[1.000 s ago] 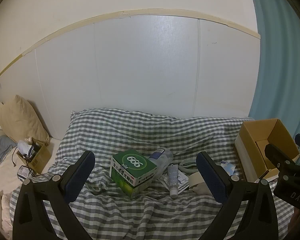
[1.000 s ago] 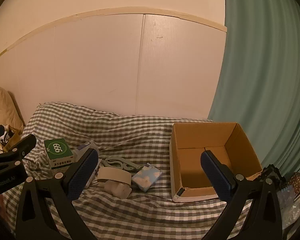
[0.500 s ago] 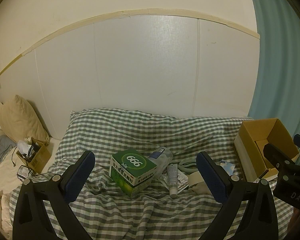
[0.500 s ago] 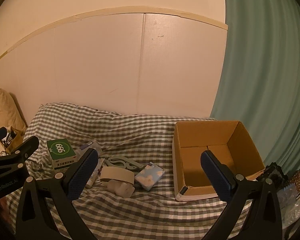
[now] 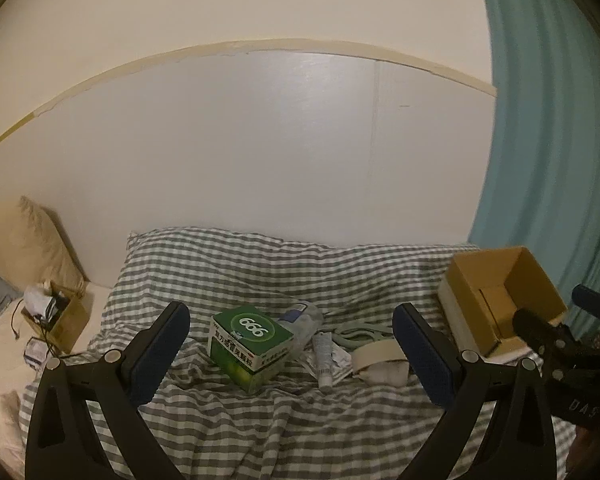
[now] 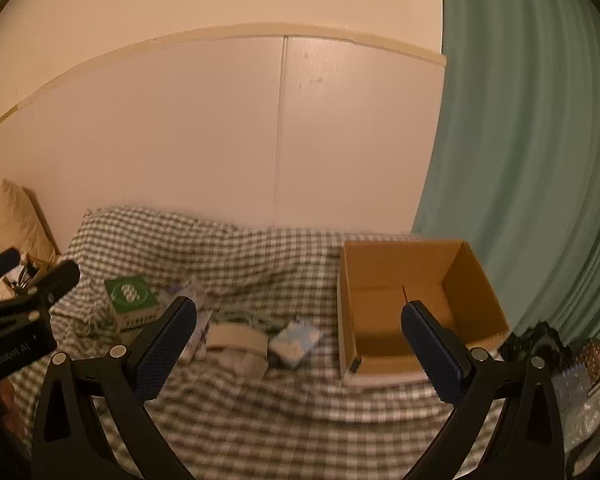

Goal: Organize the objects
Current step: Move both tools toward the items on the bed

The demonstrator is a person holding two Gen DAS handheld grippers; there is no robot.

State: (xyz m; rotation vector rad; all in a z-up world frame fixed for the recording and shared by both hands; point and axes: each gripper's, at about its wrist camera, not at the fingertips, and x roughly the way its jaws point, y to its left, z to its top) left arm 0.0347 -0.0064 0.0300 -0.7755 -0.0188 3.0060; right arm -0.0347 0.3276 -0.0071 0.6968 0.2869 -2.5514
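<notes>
A green "999" medicine box point(image 5: 250, 347) lies on the checked bedsheet point(image 5: 260, 420), with a clear bottle point(image 5: 305, 317), a white tube point(image 5: 324, 356), a pale cable point(image 5: 356, 334) and a tape roll point(image 5: 374, 354) to its right. My left gripper point(image 5: 292, 354) is open and empty, held above and in front of them. The open cardboard box point(image 6: 414, 304) stands at the right; it also shows in the left wrist view point(image 5: 500, 300). My right gripper point(image 6: 300, 350) is open and empty, between the tape roll point(image 6: 236, 338), a blue patterned packet point(image 6: 298, 340) and the box.
A white headboard panel point(image 5: 260, 160) backs the bed. A teal curtain point(image 6: 520, 140) hangs at the right. A beige pillow point(image 5: 24, 240) and a small carton of clutter point(image 5: 56, 314) sit at the far left. Dark items point(image 6: 540, 344) lie right of the box.
Both grippers have shifted slightly; the right view has swung a little to the left and is blurred by motion. Nothing was picked up or let go.
</notes>
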